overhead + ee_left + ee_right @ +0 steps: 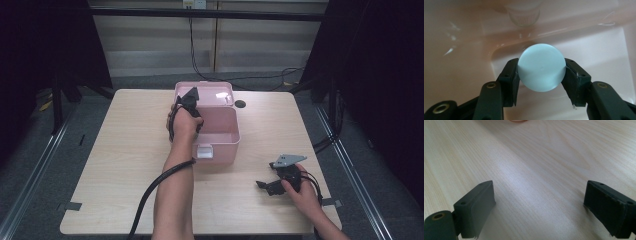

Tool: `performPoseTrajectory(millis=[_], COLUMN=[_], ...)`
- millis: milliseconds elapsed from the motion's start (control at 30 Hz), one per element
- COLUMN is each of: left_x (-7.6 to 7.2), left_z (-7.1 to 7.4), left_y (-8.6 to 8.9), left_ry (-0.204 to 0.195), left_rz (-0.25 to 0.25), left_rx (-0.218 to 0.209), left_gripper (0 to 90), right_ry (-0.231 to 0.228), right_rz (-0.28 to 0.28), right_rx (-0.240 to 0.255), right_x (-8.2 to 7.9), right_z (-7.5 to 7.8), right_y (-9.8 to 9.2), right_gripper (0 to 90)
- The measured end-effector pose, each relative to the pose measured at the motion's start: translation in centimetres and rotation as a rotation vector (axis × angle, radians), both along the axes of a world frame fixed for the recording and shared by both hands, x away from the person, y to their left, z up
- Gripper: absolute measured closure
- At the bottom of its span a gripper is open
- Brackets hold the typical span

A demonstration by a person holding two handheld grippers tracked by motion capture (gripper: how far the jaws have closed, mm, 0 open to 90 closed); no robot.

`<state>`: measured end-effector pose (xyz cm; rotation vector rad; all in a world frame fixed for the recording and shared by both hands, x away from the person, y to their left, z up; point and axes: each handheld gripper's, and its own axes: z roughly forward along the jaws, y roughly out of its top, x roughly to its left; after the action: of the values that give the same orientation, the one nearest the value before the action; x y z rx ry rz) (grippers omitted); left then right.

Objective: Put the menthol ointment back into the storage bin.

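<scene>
A pale blue ball (541, 67) sits squeezed between the two black jaws of my left gripper (541, 75), held over the inside of a pink plastic box (461, 70). From above, the left gripper (189, 102) hangs over the left part of the pink box (220, 137), whose lid (215, 92) lies open at the back. My right gripper (267, 186) rests low on the table at the front right, its jaws spread wide over bare wood (536, 182) with nothing between them.
The light wooden table (125, 150) has a small dark round spot (240, 104) to the right of the lid. A clear ridged cap-like shape (524, 15) shows at the top of the left gripper view. Cables trail from both grippers.
</scene>
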<state>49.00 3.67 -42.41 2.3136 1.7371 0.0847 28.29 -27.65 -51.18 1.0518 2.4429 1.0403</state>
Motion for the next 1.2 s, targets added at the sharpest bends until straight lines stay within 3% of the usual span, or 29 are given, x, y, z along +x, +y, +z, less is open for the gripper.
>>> performPoseTrajectory(millis=[300, 733, 1033, 1200], left_x=[0.3, 0.4, 0.2, 0.0], left_z=[-0.9, -1.4, -1.3, -0.5], left_y=[-0.5, -0.5, -0.5, -0.4], left_ry=[0.002, -0.059, -0.048, -0.041], left_rz=[0.004, -0.006, -0.01, -0.006], left_rx=[-0.003, 0.007, 0.021, 0.011], left_gripper=[49.9, 48.2, 40.5, 38.1], right_ry=[0.0, 0.0, 0.0, 0.0], right_rz=[0.0, 0.0, 0.0, 0.0], right_rx=[0.0, 0.0, 0.0, 0.0], right_x=[0.0, 0.0, 0.0, 0.0], right_z=[0.0, 0.0, 0.0, 0.0], right_y=[0.0, 0.0, 0.0, 0.0], right_gripper=[9.0, 9.0, 9.0, 9.0])
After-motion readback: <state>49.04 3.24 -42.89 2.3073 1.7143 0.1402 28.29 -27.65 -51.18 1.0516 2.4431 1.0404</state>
